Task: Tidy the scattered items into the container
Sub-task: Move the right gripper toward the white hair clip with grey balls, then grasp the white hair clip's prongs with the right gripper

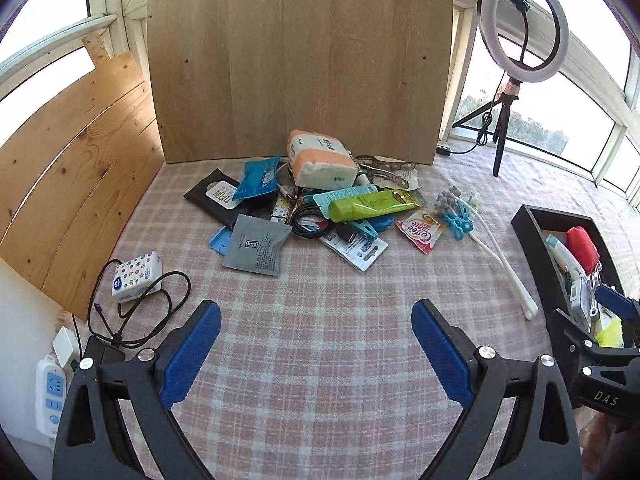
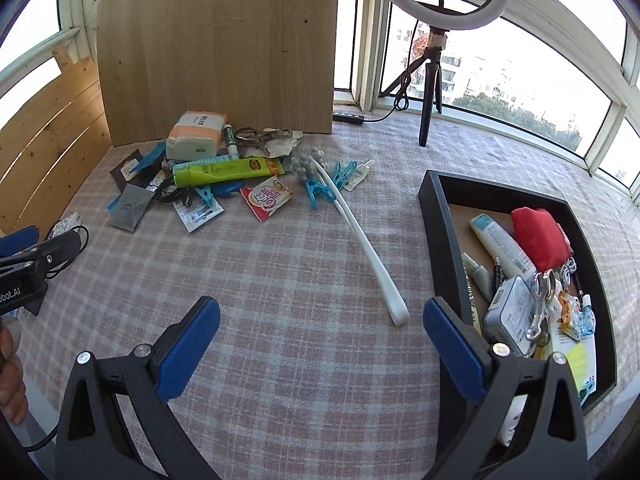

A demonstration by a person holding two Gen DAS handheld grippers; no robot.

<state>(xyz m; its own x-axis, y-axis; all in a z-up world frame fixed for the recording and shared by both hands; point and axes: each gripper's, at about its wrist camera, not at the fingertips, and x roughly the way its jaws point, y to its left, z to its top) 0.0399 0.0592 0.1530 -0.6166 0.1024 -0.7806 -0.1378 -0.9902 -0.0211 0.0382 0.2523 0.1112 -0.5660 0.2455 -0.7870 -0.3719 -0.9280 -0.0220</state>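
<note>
Left claw [image 1: 316, 346] released, right claw [image 2: 322, 344] released, black container [image 2: 440, 220] partly cut off, pile items [image 1: 320, 200] overlapping

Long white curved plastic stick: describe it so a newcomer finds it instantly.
Start at the black rectangular tray on the right of the pink checked tablecloth. Just left of it, the long white curved plastic stick runs from the clutter pile toward the camera, its near end lying alone on bare cloth. It is far longer and thinner than anything else there.
</note>
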